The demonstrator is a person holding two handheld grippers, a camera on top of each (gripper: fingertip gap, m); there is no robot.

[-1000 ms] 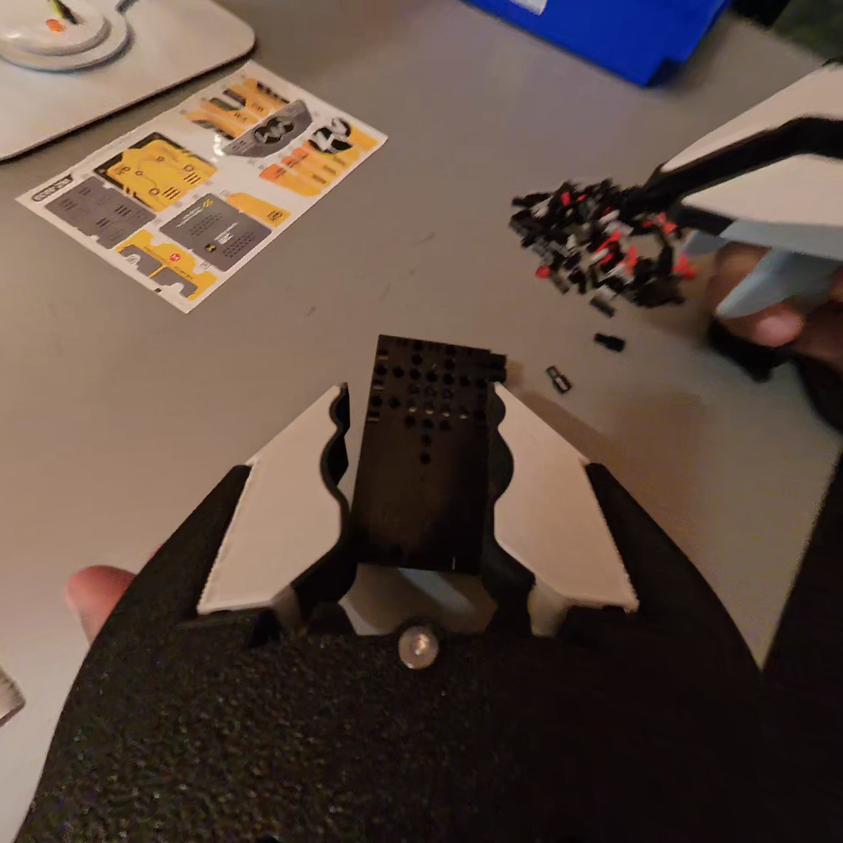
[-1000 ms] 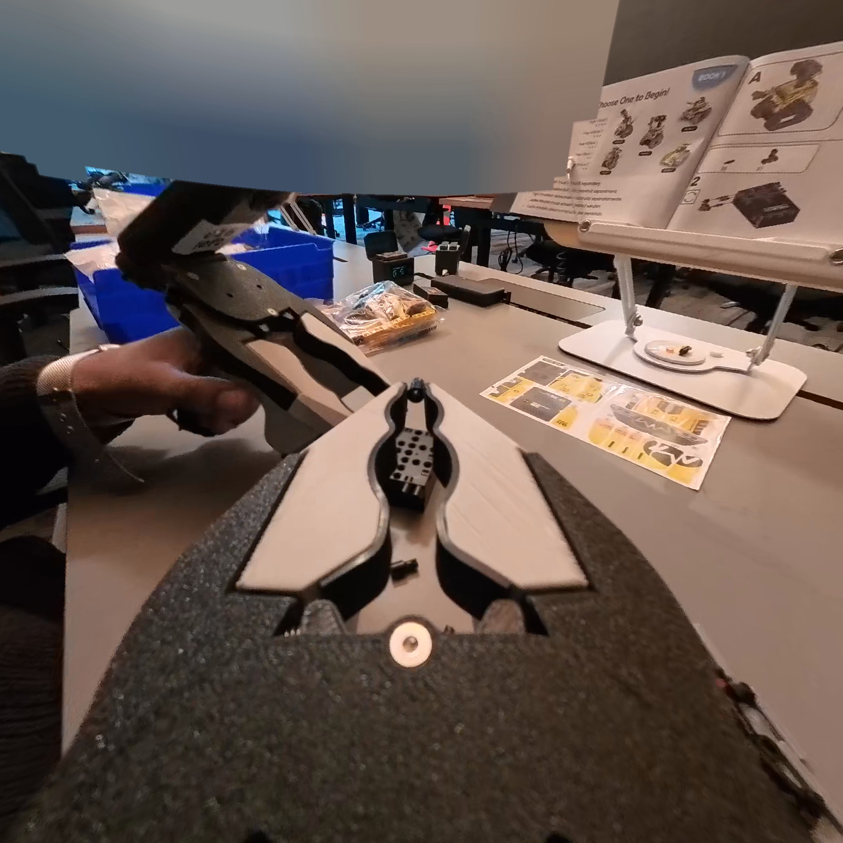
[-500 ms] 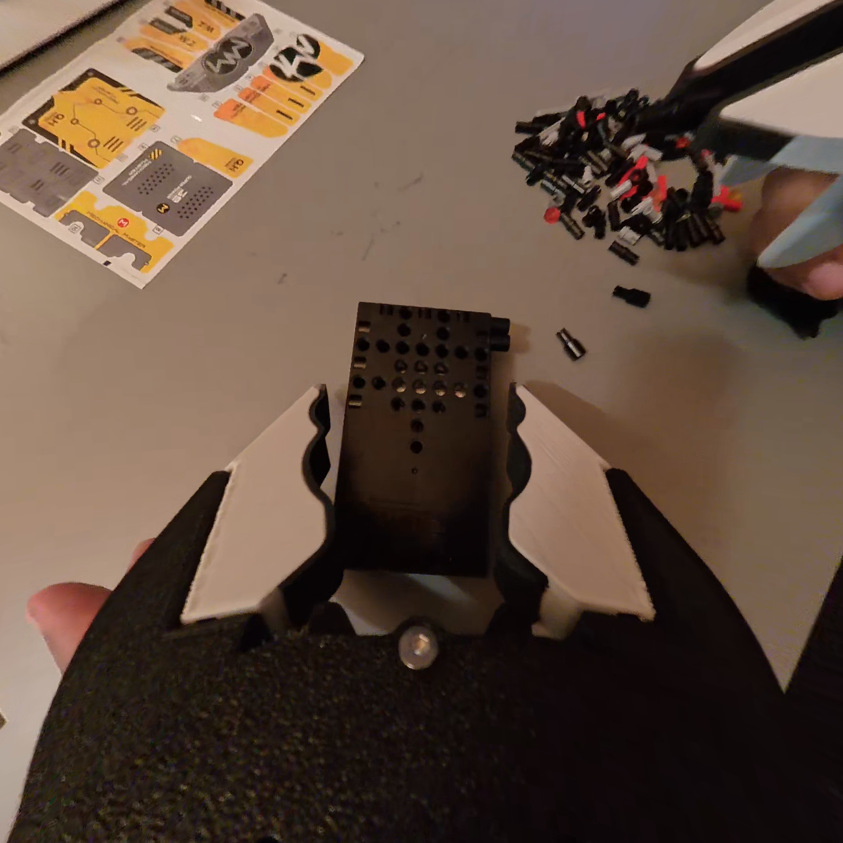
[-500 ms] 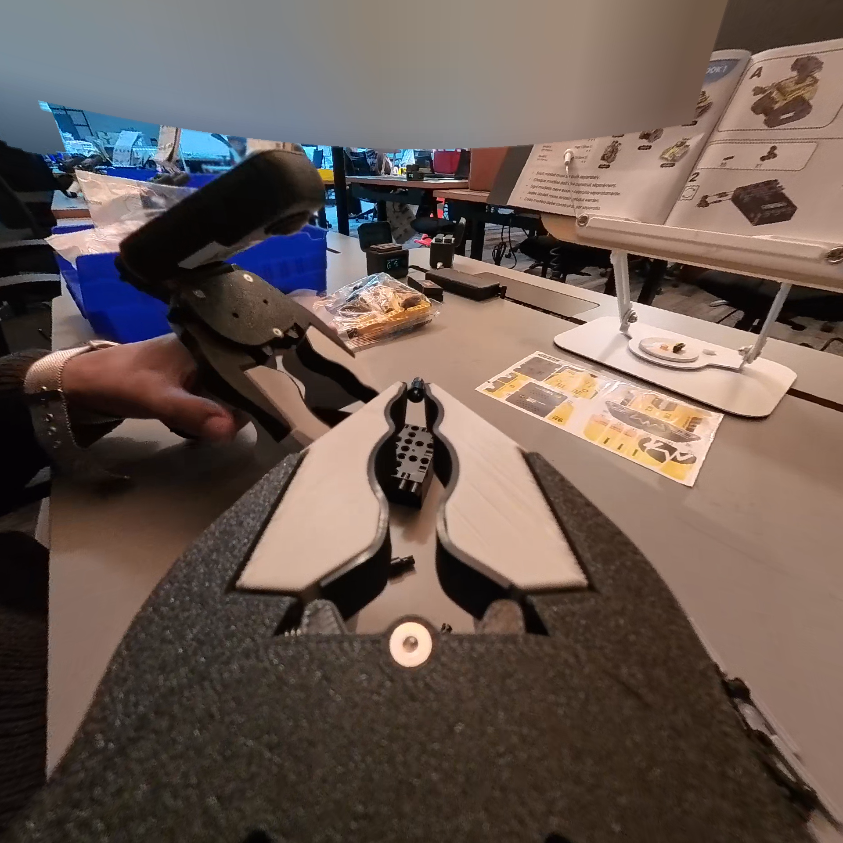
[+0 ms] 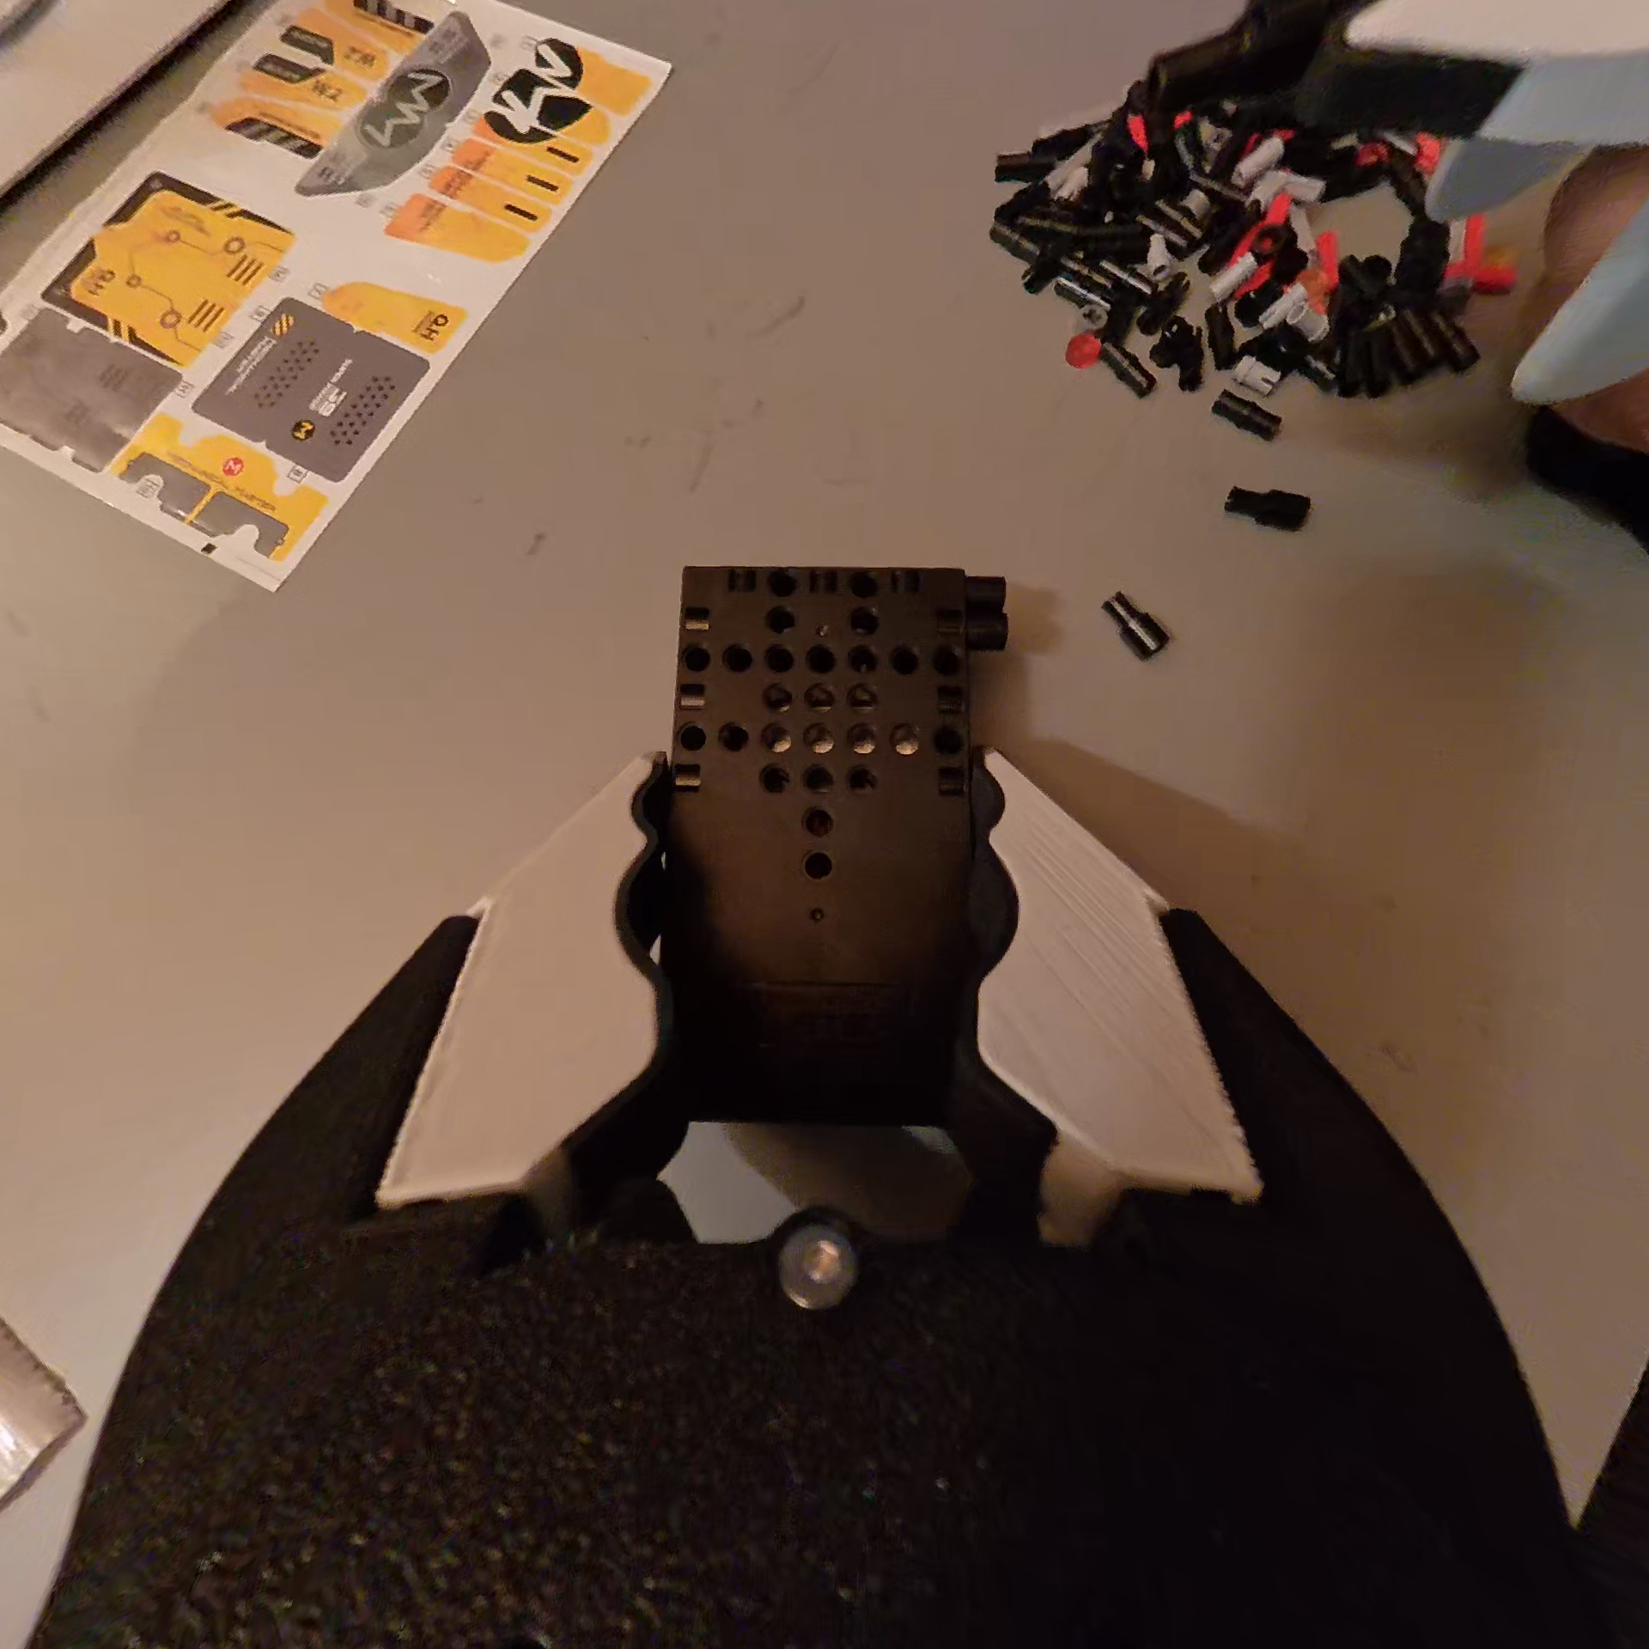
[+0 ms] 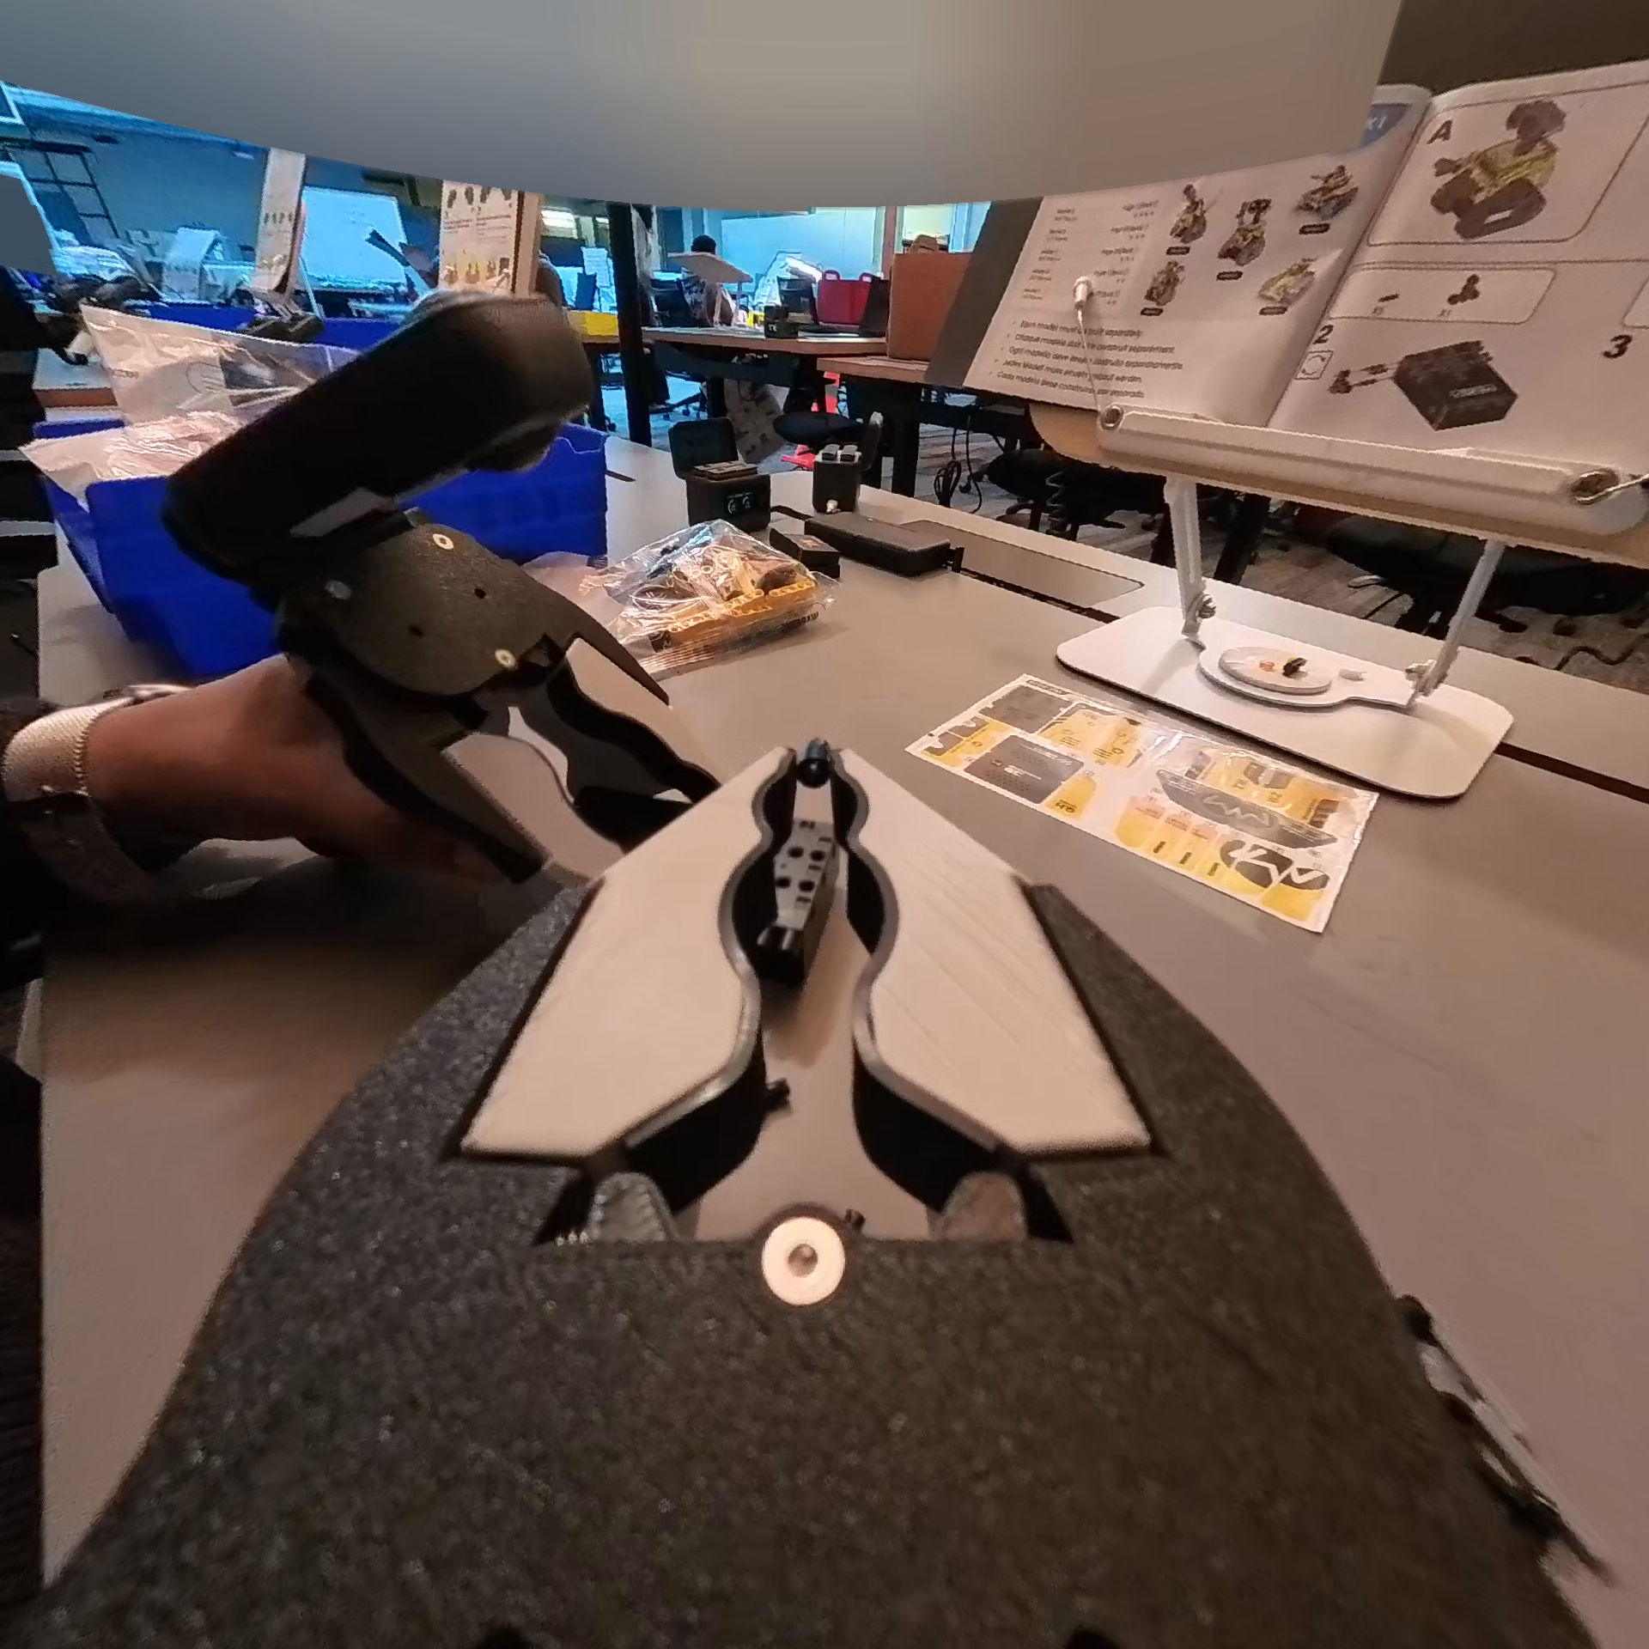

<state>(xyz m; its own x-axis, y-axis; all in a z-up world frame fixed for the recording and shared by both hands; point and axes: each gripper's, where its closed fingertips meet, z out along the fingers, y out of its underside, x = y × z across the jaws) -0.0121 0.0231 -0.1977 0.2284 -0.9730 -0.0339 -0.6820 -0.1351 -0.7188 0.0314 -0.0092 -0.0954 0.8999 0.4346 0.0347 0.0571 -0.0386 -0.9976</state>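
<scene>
Left gripper (image 5: 819, 758) clamps a black perforated block (image 5: 816, 803) by its two long sides, white fingers (image 5: 553, 973) pressed flat against them, the block's far half sticking out past the tips and its holed face up toward the camera. Two short black pegs (image 5: 986, 607) stick out of the block's far right corner. The block hangs low over the grey table (image 5: 446, 803); whether its far end touches the surface I cannot tell.

From the right wrist view, the left gripper (image 6: 625, 785) angles downward, a hand (image 6: 250, 767) wrapped under its handle, a metal band at the wrist.

Right gripper (image 6: 814, 767) is pinched nearly closed, holding a small black pin (image 6: 814, 766) right at the fingertips. It points level across the table toward the block, which shows through the gap between its fingers. In the left wrist view the right gripper (image 5: 1338, 53) hovers blurred over a pile of small black, red and grey connectors (image 5: 1249, 259).

Two loose black pins lie apart from the pile, one (image 5: 1133, 625) just beside the block's pegged corner, one (image 5: 1267, 507) nearer the pile.

Left of the block, well apart, a yellow-and-grey sticker sheet (image 5: 294, 259) lies flat. Beyond it a white stand (image 6: 1285, 696) props an open instruction booklet (image 6: 1338, 259). Farther back: a clear bag of parts (image 6: 714, 598) and a blue bin (image 6: 357, 553).
</scene>
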